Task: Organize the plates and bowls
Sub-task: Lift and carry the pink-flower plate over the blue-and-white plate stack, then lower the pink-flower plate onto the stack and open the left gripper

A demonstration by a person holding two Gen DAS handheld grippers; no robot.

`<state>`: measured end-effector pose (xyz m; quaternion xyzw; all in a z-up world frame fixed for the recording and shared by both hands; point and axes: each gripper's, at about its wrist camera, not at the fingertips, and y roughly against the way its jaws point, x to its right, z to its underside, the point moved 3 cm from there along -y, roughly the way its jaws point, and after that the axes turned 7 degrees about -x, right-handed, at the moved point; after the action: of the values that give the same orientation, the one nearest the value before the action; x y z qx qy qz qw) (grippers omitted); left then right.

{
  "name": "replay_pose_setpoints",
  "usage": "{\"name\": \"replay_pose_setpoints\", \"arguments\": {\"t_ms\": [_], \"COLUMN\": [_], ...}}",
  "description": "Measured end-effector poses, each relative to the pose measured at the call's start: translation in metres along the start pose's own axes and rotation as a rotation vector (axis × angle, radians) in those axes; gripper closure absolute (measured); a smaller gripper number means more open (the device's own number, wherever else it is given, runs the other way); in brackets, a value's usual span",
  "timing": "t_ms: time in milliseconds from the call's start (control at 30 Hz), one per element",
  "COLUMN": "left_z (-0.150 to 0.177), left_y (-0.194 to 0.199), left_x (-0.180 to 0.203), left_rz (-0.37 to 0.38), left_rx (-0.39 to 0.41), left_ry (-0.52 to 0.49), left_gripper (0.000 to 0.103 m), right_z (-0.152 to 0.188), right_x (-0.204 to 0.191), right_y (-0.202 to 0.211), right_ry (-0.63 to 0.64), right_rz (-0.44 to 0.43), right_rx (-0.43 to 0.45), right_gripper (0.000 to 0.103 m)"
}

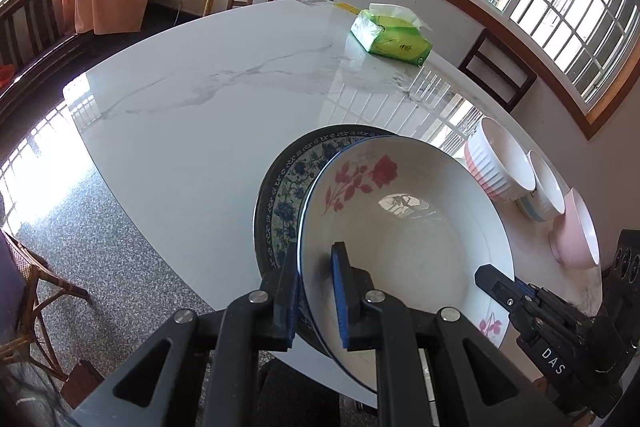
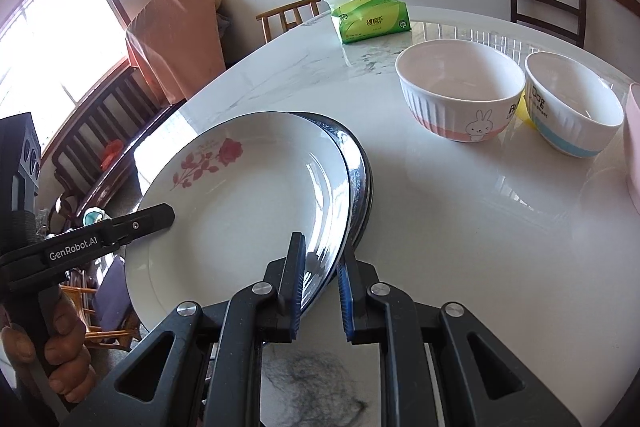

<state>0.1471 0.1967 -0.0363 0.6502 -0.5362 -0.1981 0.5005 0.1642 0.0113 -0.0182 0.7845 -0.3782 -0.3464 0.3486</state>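
Plate stack (image 2: 248, 211), rose plate on top, overhangs the near edge of the marble tabletop (image 2: 460, 227). Left gripper (image 1: 316, 291) and right gripper (image 2: 320, 287) both pinch its rims. Uneven pulling could slide the plates apart.

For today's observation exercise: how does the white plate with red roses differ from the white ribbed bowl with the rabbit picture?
The white rose plate is wide and shallow; the rabbit bowl is deep and narrower. The plate lies on a stack of plates, clamped at its rim by both grippers; the bowl stands alone on the marble table, untouched. Both are empty white crockery.
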Motion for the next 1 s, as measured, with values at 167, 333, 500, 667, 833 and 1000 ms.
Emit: {"name": "replay_pose_setpoints", "arguments": {"t_ms": [167,333,500,667,833,1000], "left_z": [-0.005,-0.008,-0.009,-0.010,-0.012,-0.016], "left_y": [-0.007,-0.012,-0.013,-0.016,-0.011,0.000], "left_x": [-0.005,-0.007,-0.007,-0.009,-0.008,-0.005], "left_rz": [-0.007,-0.010,-0.013,-0.024,-0.039,-0.038], "left_rx": [-0.007,-0.013,-0.012,-0.019,0.011,0.052], "left_ry": [0.006,0.010,0.004,0.005,-0.010,-0.020], "left_gripper": [0.088,0.088,0.087,0.087,0.088,0.088], "right_z": [-0.005,-0.009,-0.012,-0.012,-0.014,-0.017], "right_x": [-0.002,-0.004,-0.005,-0.006,-0.008,-0.007], "right_y": [-0.009,-0.017,-0.021,-0.021,-0.022,-0.024], "right_ry": [0.006,0.013,0.018,0.016,0.022,0.022], "right_rz": [0.003,0.011,0.018,0.018,0.033,0.036], "right_rx": [-0.011,-0.016,-0.018,-0.017,-0.010,-0.007], "right_gripper": [0.088,0.088,0.088,0.088,0.088,0.088]}}
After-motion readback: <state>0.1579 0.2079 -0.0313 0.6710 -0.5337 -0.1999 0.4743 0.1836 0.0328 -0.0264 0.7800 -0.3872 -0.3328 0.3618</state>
